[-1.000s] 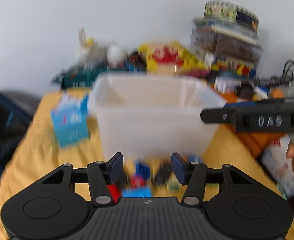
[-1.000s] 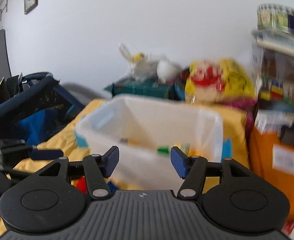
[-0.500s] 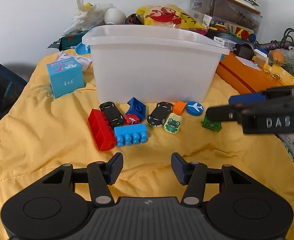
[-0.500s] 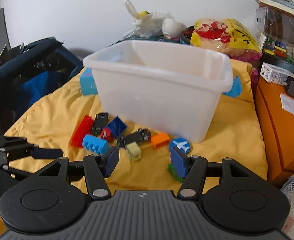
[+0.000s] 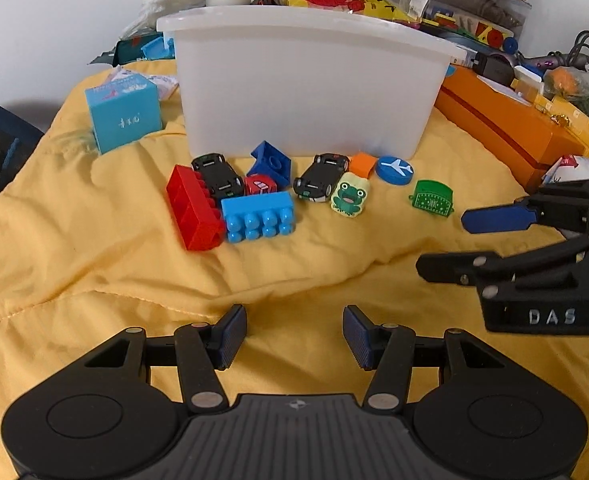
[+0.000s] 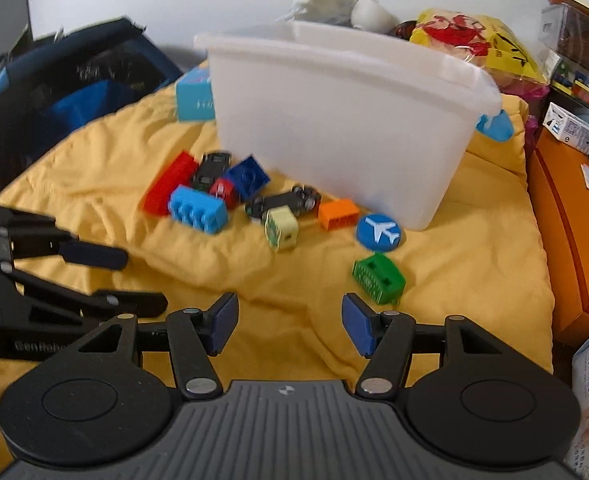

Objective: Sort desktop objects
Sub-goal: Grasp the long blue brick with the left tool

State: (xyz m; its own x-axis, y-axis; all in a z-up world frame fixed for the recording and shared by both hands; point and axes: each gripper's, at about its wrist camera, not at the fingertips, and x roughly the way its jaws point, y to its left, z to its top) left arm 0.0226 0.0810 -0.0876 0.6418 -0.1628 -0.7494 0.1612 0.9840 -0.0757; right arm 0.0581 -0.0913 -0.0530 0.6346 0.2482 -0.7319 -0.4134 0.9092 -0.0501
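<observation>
Left wrist view: both claws held apart and empty over scattered toys.
Right claw (image 5: pixel 446 244) could knock the green piece (image 5: pixel 431 197) aside if lowered carelessly; left claw (image 5: pixel 294 334) hovers lower centre.

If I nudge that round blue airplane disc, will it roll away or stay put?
The airplane disc lies flat on the soft, wrinkled yellow blanket, so it would probably slide or stay. Being thin, it may be awkward to pinch. It looks like light, stiff plastic.
</observation>
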